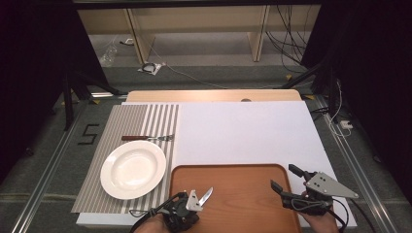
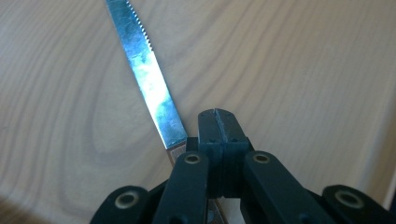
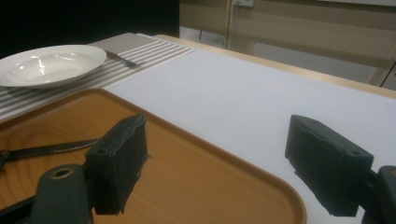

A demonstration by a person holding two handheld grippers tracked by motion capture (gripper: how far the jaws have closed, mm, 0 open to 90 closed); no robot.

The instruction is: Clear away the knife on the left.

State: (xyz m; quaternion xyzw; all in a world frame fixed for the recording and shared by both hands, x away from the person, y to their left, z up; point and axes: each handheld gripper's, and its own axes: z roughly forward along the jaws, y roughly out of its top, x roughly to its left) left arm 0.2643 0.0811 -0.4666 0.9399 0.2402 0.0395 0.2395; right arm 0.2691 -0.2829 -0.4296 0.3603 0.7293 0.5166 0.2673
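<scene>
The left gripper (image 1: pixel 194 204), nearest the camera, has its jaws clamped together on the handle of a knife (image 1: pixel 207 195). The knife's serrated blade points up and away over the near-left part of the wooden tray (image 1: pixel 243 204). Left of the tray sits 1 white plate (image 1: pixel 133 169) on a striped mat (image 1: pixel 126 121), with 1 fork (image 1: pixel 145 138) beyond the plate. The right gripper (image 1: pixel 286 180) hovers over the tray's right edge, jaws wide apart, holding nothing.

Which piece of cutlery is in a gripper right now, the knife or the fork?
The knife: the left gripper is shut on its handle over the tray. The fork lies untouched on the striped mat, beyond the plate.
</scene>
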